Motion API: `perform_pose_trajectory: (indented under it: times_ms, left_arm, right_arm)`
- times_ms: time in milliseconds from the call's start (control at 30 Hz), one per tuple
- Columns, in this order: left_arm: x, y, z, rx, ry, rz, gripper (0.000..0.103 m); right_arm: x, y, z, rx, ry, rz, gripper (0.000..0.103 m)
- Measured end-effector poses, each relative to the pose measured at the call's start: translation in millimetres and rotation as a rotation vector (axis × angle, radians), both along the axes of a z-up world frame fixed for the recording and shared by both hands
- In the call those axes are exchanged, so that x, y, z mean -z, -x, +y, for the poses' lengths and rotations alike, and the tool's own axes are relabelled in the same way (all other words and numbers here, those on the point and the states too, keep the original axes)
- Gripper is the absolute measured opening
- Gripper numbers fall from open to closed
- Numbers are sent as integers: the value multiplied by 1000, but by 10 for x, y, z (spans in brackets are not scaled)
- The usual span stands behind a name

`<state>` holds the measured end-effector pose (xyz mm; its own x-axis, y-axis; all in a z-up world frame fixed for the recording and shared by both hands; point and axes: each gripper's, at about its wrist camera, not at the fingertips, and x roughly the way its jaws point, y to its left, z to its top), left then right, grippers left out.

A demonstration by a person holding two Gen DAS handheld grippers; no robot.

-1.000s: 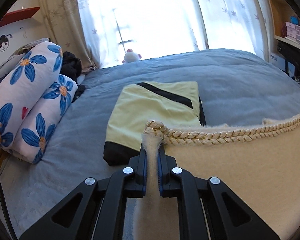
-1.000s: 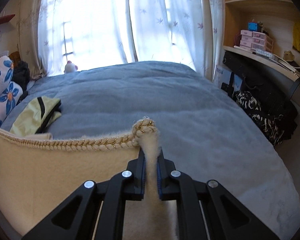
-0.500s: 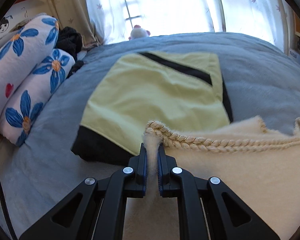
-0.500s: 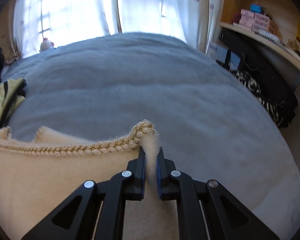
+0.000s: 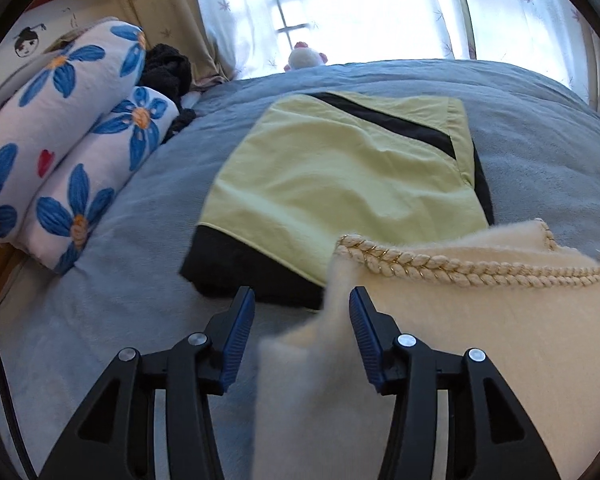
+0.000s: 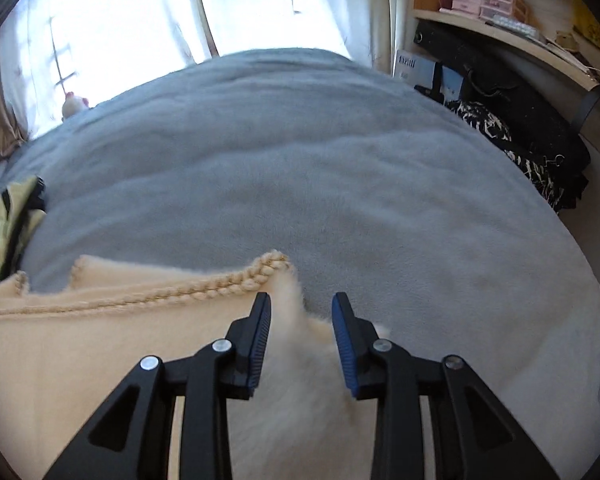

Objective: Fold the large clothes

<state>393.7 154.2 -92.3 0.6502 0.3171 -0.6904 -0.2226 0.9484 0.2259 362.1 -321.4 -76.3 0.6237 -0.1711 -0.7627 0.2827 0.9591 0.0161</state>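
Observation:
A cream fuzzy garment [image 5: 480, 320] with a braided rope trim [image 5: 440, 266] lies on the grey-blue bed cover [image 5: 540, 140]. My left gripper [image 5: 302, 300] is open, its jaws apart around the garment's left corner, which sags between them. In the right wrist view the same garment [image 6: 100, 340] lies low on the bed, and my right gripper [image 6: 302, 306] is open with the right corner loose between its jaws. The trim [image 6: 220, 286] runs left from there.
A folded yellow-green and black garment [image 5: 340, 176] lies just beyond the cream one, its edge also in the right wrist view [image 6: 8, 224]. Floral pillows [image 5: 72, 152] lie at the left. A desk with a black bag [image 6: 520, 120] stands to the right of the bed.
Both grippers have opened and let go of the cream garment's corners. The garment has moved forward and down onto the bed, its left corner now overlapping the yellow-green garment's near edge.

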Motion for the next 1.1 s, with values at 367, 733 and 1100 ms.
perform_pose_trajectory:
  times_ms: [367,733,1100]
  left_arm:
    - [-179,1212,-968,235,300,46,48]
    - [221,1461,-616,98,243,120,65]
    - [257,1607,-167,10,278,122,69]
  right_arm:
    - [32,747,1384,-335,-213,55,32]
    - [293,1210,1178,-334,-151,79,28]
    - [389,1481,176,-54,-35,101,39]
